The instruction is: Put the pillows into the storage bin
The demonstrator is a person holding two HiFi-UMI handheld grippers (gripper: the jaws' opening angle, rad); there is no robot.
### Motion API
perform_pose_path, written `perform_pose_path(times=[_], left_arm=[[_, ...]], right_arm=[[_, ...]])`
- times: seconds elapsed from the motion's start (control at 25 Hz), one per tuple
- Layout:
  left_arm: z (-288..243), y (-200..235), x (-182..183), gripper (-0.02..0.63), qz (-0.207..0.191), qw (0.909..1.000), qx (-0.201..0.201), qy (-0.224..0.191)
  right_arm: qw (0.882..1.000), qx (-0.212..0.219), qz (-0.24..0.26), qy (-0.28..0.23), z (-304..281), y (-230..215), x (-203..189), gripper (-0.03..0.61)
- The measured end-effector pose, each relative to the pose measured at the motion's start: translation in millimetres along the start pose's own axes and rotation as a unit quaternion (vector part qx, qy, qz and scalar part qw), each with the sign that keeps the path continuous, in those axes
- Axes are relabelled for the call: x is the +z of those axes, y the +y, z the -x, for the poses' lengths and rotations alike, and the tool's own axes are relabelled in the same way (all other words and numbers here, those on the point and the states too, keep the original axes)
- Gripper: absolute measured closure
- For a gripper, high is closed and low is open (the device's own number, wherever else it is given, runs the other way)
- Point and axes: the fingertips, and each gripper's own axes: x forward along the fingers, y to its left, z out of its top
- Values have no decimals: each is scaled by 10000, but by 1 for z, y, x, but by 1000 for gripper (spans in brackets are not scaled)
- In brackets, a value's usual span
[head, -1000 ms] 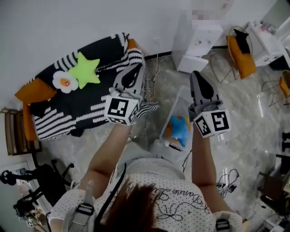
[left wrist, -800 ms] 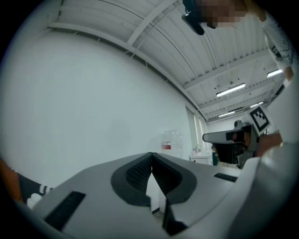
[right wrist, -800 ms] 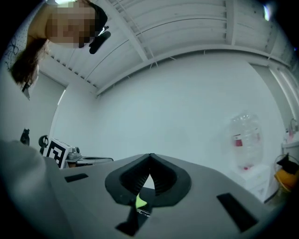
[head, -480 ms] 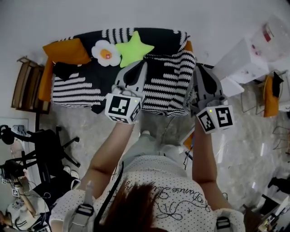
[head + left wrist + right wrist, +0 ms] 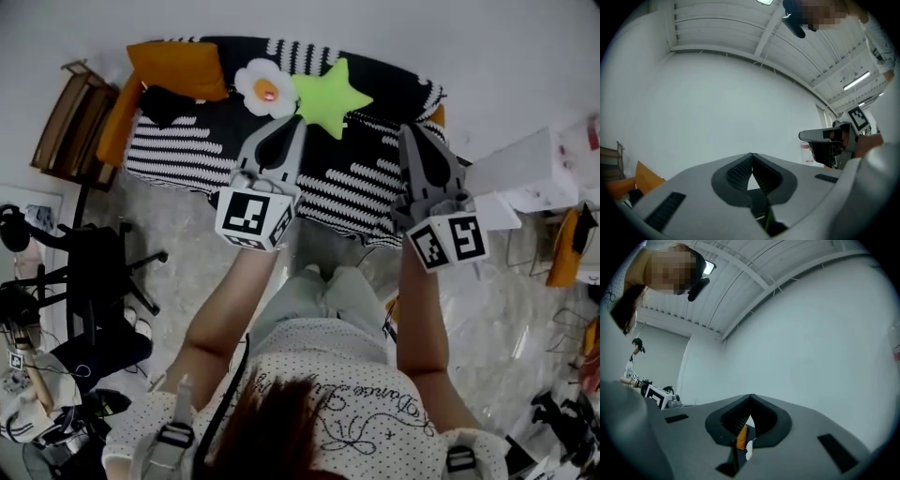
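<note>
Star pillow (image 5: 330, 97) swung centre, floor (image 5: 178, 236) fronting sofa (image 5: 178, 161)

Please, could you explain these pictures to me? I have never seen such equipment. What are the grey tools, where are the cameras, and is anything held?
A person holds a two-jaw hand tool in each hand: the left gripper and the right gripper. The head view comes from a camera on the person's head, looking down. The two gripper views come from cameras on the tools, looking along their jaws at a white wall. Both grippers are shut and hold nothing. Ahead is a striped sofa with a green star pillow and a white flower pillow on it.
</note>
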Motion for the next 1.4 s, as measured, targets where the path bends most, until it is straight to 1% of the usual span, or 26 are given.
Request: perform_pose_path(times=[0.08,0.2,0.36,0.6,0.72,0.84,1.0,1.12,1.28,1.4], left_arm=[[1,14,-4,611,28,9999,108,12],[-1,40,-7,611,40,9992,394,41],[-17,81,-5,611,8,9976,699,-8],[-59,141,-9,611,-83,9916,1287,58],[-81,159,-9,610,-80,9893,1453,28],[-100,181,-13,611,-93,9863,1644,40],[-107,210,-19,611,-95,9826,1852,97],[-111,236,-26,611,-77,9821,1878,156],[-138,280,-32,611,-21,9861,1653,150],[-168,308,-37,609,-28,9919,1261,175]], right_arm=[[9999,153,-64,43,-17,6,-7,569],[9987,472,-169,94,-51,12,-16,569],[9963,819,-233,104,-106,12,-25,569],[9880,1494,-354,142,-194,-5,-37,569],[9852,1669,-375,129,-222,-20,-38,569],[9834,1760,-404,143,-251,-35,-49,568],[9835,1752,-403,225,-282,-42,-62,568],[9857,1617,-345,319,-299,-45,-71,568],[9912,1252,-236,356,-336,-57,-78,568],[9956,828,-241,375,-363,-66,-87,568]])
